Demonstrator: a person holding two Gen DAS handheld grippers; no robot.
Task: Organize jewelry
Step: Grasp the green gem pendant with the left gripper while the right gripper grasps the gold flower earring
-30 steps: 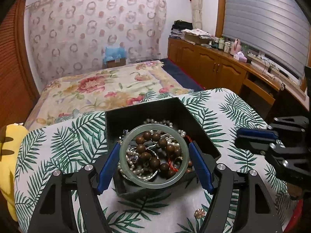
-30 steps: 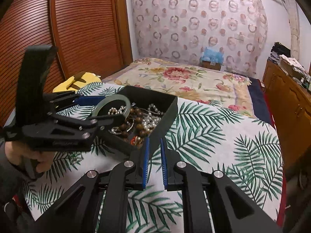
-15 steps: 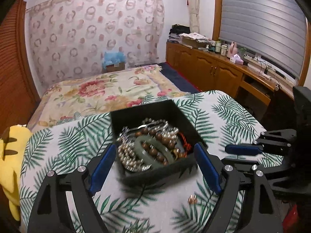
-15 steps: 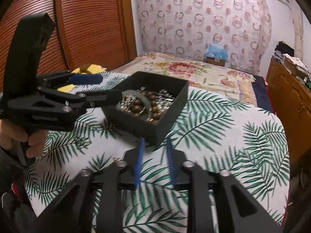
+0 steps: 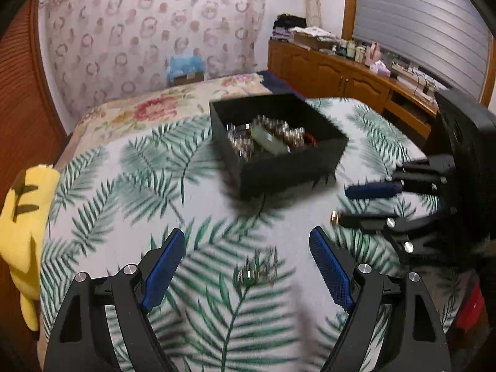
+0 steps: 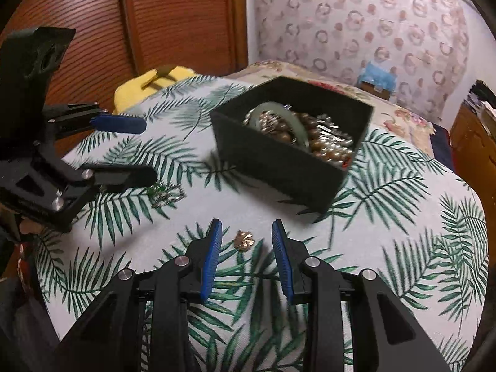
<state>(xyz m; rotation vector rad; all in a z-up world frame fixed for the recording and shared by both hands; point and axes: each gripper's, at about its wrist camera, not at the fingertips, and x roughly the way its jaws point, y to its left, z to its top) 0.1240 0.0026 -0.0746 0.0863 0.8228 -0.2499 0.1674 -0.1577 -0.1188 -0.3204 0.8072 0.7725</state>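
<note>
A black open box (image 5: 279,161) (image 6: 279,158) on the leaf-print cloth holds a pale green bangle (image 6: 294,121), brown beads and pearls. My left gripper (image 5: 248,248) is open and empty, pulled back from the box, with a small silver-green piece (image 5: 251,274) on the cloth between its fingers. It also shows in the right wrist view (image 6: 145,148). My right gripper (image 6: 246,235) is open, its fingers on either side of a small gold piece (image 6: 244,239) on the cloth. It shows at the right of the left wrist view (image 5: 341,204).
A yellow plush toy (image 5: 21,226) lies at the cloth's left edge. A flowered bed (image 5: 161,108) lies behind the table, wooden cabinets (image 5: 341,74) along the right wall, a slatted wooden door (image 6: 155,15) to the left.
My left gripper let go of the green bangle into the box and drew back toward me. My right gripper opened wider and moved down over the gold piece.
</note>
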